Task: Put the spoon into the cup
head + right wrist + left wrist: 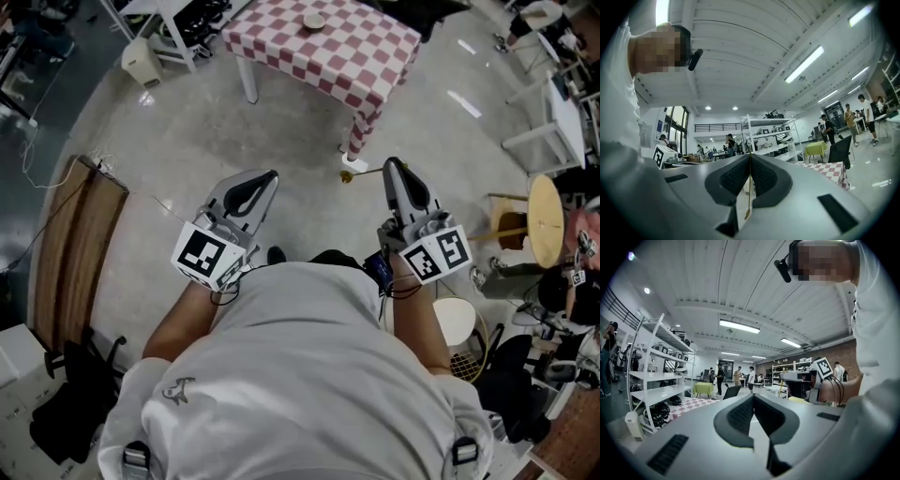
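Scene: a person stands on a concrete floor [187,131], a short way back from a checkered table [375,56], with a gripper in each hand.
Cup: a small pale cup [314,21] sits on the checkered table, towards its far side and apart from both grippers.
Right gripper: the right gripper [392,165] has its jaws pressed together on the thin handle of a gold spoon [361,172]. In the head view the spoon sticks out sideways from the jaw tips, near the table's closest leg. In the right gripper view its handle [750,187] runs straight down the seam between the pads.
Left gripper: the left gripper [271,176] has its jaws closed on each other with nothing between them. It is held level, short of the table.
Step in hand: judging by this, the spoon is already picked up and is being carried to the cup.
Next move: probably step closer to the table, lift the right gripper above the cup, tip the spoon downward and let go.
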Available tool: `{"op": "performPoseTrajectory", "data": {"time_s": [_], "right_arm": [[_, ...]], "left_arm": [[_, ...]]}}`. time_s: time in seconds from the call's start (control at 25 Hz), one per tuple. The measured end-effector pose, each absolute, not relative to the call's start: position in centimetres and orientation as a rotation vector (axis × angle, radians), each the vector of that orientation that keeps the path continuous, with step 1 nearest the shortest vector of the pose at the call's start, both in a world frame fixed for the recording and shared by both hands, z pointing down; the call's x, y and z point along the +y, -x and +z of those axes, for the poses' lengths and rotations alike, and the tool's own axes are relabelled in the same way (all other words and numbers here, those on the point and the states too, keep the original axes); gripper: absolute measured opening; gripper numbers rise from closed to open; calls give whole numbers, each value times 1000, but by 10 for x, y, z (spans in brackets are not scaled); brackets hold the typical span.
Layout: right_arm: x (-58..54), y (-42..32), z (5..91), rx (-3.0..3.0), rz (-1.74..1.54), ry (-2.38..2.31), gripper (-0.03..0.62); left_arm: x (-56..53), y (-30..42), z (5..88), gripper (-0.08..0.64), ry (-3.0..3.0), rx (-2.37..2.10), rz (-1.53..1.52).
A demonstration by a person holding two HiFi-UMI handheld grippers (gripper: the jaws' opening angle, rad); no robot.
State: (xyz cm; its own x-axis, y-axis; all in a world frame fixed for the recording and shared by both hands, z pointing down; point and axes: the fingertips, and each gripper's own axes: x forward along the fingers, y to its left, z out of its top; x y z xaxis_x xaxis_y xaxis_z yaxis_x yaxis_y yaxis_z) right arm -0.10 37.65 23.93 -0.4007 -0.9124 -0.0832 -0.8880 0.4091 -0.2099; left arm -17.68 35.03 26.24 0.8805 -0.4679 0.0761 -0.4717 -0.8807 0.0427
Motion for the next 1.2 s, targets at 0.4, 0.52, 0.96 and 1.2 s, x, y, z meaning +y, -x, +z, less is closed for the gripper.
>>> {"op": "performPoseTrajectory", "data": {"time_s": [0.4,0.52,0.96,1.2], "right_arm": [[324,7,249,2503,-216,1608,32],[306,-2,251,2507,-222,1590,32],[216,-76,259,2499,-254,1517,32],[175,-115,263,2549,-271,1440,32]], "left_arm": [[299,186,270,14,-2953,-773,84],[280,178,269,14,-2922,-778,63],[198,108,277,14,-2870,-812,64],[160,67,286,14,-2822,-856,68]]}}
